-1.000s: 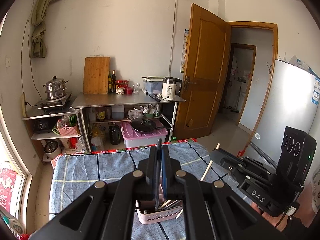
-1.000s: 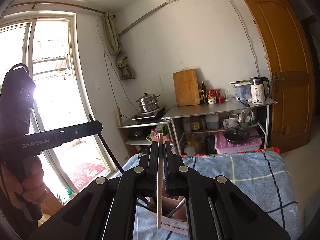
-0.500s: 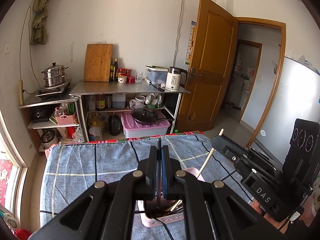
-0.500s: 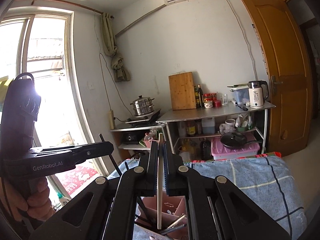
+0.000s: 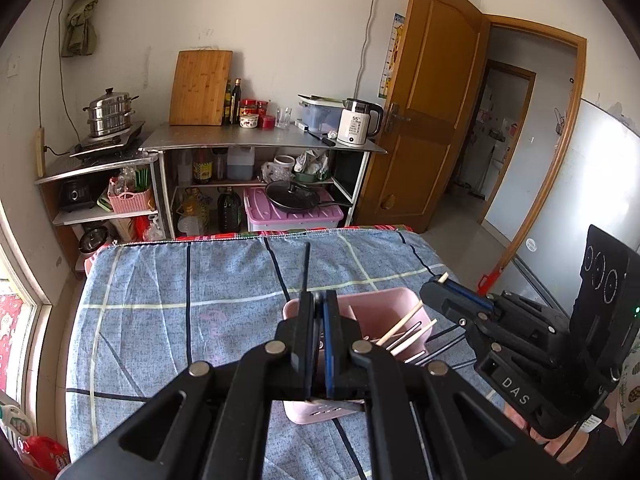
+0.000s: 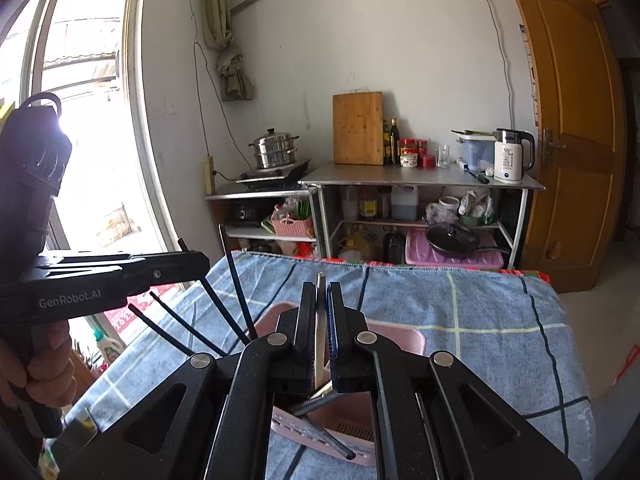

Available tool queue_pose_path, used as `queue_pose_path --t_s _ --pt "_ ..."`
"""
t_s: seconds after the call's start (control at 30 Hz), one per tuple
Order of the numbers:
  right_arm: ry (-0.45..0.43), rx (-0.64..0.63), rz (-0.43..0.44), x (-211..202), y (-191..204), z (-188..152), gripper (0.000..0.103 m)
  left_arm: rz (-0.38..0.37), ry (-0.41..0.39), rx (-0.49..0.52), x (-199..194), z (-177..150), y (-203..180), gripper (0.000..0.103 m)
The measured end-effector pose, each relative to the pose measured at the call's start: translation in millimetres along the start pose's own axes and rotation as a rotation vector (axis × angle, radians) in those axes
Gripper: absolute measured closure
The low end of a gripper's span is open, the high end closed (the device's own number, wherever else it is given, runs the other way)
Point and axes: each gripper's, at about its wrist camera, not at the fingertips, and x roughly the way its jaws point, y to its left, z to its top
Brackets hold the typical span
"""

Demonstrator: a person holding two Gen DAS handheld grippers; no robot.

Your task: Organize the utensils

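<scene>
A pink caddy (image 5: 396,308) sits on our blue checked worktop (image 5: 180,320), holding loose chopsticks. Over the last second both grippers have come lower and closer to it. Our left gripper (image 5: 316,312) has its fingers closed on a black chopstick (image 5: 306,268); our right gripper (image 6: 320,312) pinches a pale chopstick (image 6: 320,320). Both sticks seem nearly ready to drop in.
</scene>
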Motion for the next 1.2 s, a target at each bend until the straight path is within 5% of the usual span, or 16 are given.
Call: queue_pose_path --t_s 0.27,0.57,0.73,1.2 --pt "-0.020 0.005 -0.002 -27.7 -7.1 2.4 0.087 0.001 -0.063 -0.013 -28.6 -2.2 0.8 0.073" --pt "-0.071 0.023 -0.007 -78.8 -13.5 -0.9 0.085 0.025 -0.144 0.005 -75.9 -18.6 -14.0 0.069" --pt "-0.088 0.021 -0.007 -106.7 -11.4 -21.7 0.073 0.027 -0.182 0.013 -96.2 -47.6 -26.4 0.065" --pt "-0.059 0.044 -0.028 -155.9 0.2 -113.2 0.065 0.068 -0.166 0.076 -97.3 -156.4 -69.7 0.060"
